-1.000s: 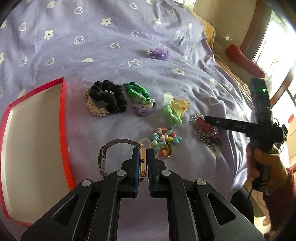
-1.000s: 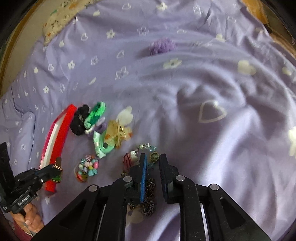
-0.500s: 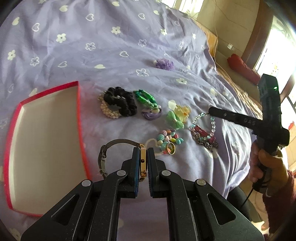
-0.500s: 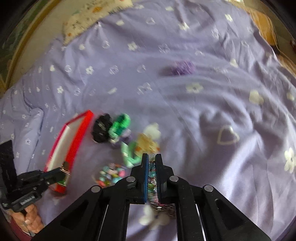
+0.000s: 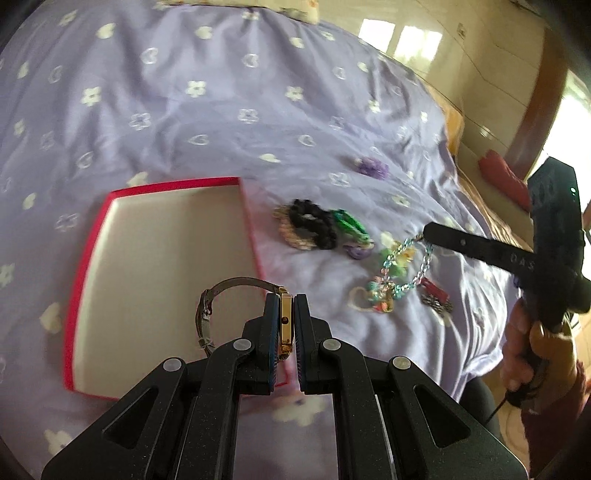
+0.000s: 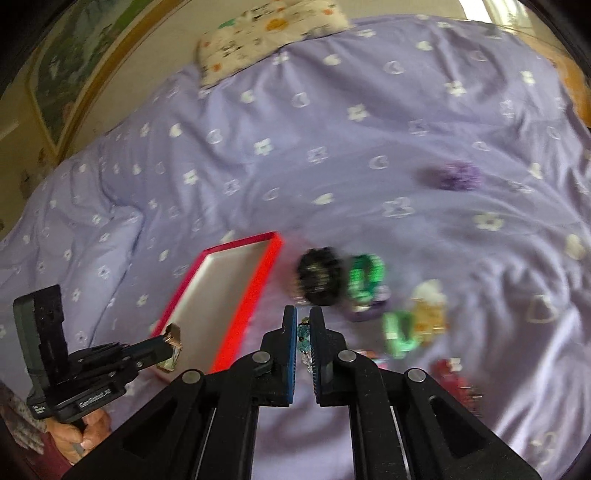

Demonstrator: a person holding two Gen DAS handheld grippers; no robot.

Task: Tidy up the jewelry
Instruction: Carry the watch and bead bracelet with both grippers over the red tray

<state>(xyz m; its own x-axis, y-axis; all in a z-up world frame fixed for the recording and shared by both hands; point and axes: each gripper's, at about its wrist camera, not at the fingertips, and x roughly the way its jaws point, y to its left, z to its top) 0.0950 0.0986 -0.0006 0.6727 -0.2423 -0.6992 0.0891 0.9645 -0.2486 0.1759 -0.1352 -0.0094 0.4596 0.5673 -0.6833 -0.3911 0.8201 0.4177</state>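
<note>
My left gripper [image 5: 285,301] is shut on a gold watch [image 5: 284,321] with a grey strap, held above the near right corner of the open red box [image 5: 255,236]. My right gripper [image 6: 303,314] is shut on a beaded bracelet [image 6: 304,338]. In the left wrist view the bracelet [image 5: 417,273] hangs from the right gripper [image 5: 428,232] with a red charm cluster [image 5: 434,295] at its lower end. The left gripper also shows in the right wrist view [image 6: 171,339], over the box [image 6: 258,280].
On the purple bedspread lie a black scrunchie [image 5: 314,221], a green hair tie [image 5: 349,221], a pearl bracelet [image 5: 291,236], a pastel bead bracelet [image 5: 376,299] and a purple flower piece [image 5: 371,167]. A patterned pillow [image 6: 266,33] lies at the bed's far end.
My right gripper shut on the beaded bracelet and lifted it off the bed. My left gripper carried the watch leftwards to over the red box.
</note>
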